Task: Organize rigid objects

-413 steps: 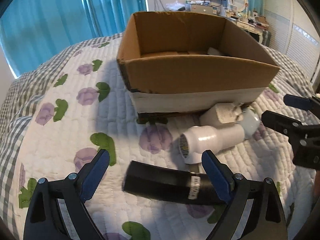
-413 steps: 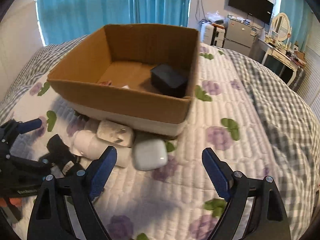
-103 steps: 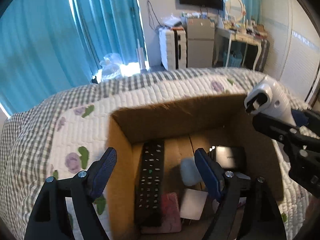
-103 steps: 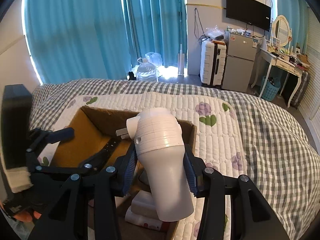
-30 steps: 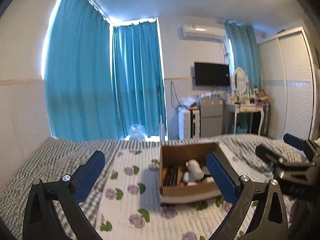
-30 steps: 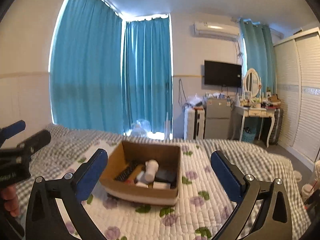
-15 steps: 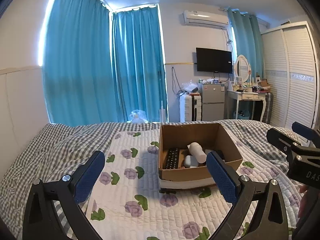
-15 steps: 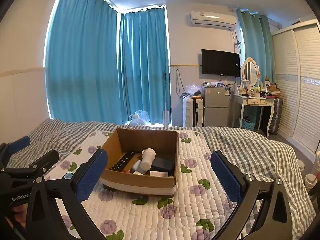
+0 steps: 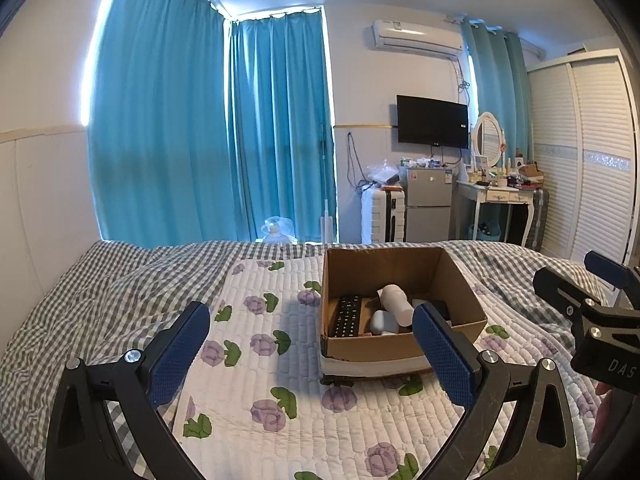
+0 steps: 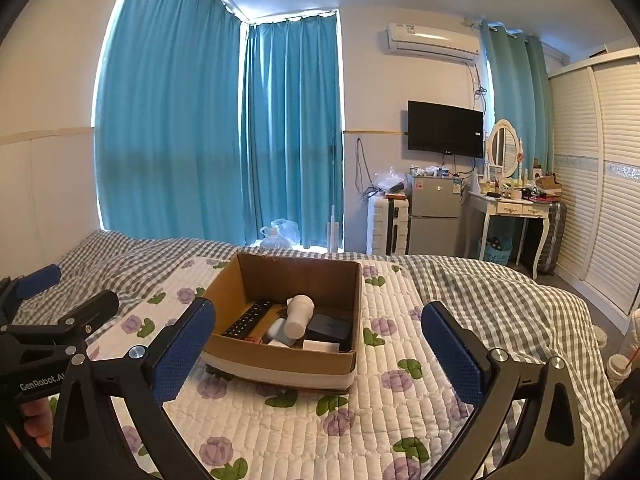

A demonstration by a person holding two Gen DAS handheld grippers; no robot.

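Cardboard box [image 10: 280, 364] sits on the quilt [image 10: 360, 420], ahead of both tools, holding the remote [image 10: 248, 320], white dryer [image 10: 298, 314] and black block [image 10: 330, 328]. Left gripper [image 9: 310, 354] and right gripper [image 10: 318, 354] are both held level above the bed, well back from the box, jaws spread wide, nothing between them.

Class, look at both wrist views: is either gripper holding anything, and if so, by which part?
Nothing is held. The left gripper and right gripper are both open and empty, back from the cardboard box, where the items lie.

A home bedroom — quilted bed [image 9: 304, 412], wall TV [image 9: 432, 121], wardrobe [image 9: 580, 152].
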